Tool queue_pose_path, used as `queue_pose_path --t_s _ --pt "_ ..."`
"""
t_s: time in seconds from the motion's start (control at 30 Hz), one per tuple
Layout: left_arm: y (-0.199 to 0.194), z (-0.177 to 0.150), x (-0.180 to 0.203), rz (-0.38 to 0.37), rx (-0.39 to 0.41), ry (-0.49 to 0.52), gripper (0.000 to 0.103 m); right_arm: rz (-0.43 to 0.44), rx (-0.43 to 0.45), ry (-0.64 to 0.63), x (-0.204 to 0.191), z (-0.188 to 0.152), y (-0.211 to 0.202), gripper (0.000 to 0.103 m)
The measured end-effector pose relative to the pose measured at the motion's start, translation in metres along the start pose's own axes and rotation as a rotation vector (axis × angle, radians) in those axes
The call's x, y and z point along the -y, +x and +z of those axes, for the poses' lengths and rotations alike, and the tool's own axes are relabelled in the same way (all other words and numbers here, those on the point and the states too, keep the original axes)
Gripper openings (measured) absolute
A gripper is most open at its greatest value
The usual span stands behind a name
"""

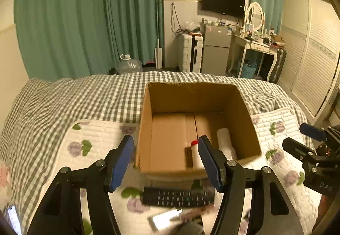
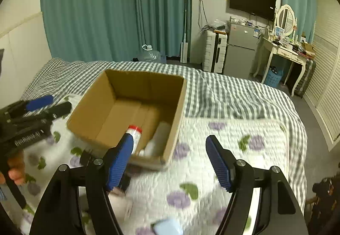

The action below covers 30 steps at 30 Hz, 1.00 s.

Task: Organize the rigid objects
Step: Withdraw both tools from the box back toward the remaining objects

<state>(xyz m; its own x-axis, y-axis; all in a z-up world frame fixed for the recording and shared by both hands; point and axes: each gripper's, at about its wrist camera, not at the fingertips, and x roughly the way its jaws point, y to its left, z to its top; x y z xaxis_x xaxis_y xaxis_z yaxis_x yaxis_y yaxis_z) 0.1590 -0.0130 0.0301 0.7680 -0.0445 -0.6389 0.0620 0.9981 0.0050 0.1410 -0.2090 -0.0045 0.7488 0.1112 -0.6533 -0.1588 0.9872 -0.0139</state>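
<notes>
Nearest my left lens sits the black remote control (image 1: 178,198), lying flat on the floral quilt (image 1: 102,139) just under my left gripper (image 1: 167,160), whose blue pads are spread wide apart with nothing between them. Something pale and blurred lies just nearer than the remote, at the bottom edge; I cannot make out what it is.

From there I go by size. I see the bed with its grey-checked cover (image 1: 85,94) filling most of both views, and the white quilt with purple flowers laid over its near part. On that quilt stands the open cardboard box (image 1: 246,128), flaps out of the way, just beyond the remote. From my right camera the same box (image 2: 89,111) sits to the left of centre.

Inside the box, against its near right side, lies a white roll-shaped item (image 1: 225,141), and beside it a white bottle with a red cap (image 2: 136,132) resting on its side.

My right gripper (image 2: 170,160) hangs over the bare quilt to the right of the box, its pads apart and holding nothing. A small light-blue object (image 2: 167,227) shows at the bottom edge of that view, partly cut off.
</notes>
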Motion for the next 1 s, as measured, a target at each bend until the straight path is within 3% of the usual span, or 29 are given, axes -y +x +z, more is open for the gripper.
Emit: queue_pose_path --t_s 0.47,0.77,1.0 --pt "-0.071 -0.047 0.013 -0.006 0.029 0.043 0.066 -0.023 -0.002 -0.006 -0.002 -0.047 -0.064 0.071" --pt "-0.057 -0.081 0.011 -0.002 -0.002 0.038 0.066 -0.022 -0.053 -0.023 -0.010 -0.069 -0.040 0.071" --pt "-0.019 -0.116 0.007 0.002 -0.082 0.042 0.066 -0.026 -0.130 -0.045 -0.012 -0.091 0.001 0.071"
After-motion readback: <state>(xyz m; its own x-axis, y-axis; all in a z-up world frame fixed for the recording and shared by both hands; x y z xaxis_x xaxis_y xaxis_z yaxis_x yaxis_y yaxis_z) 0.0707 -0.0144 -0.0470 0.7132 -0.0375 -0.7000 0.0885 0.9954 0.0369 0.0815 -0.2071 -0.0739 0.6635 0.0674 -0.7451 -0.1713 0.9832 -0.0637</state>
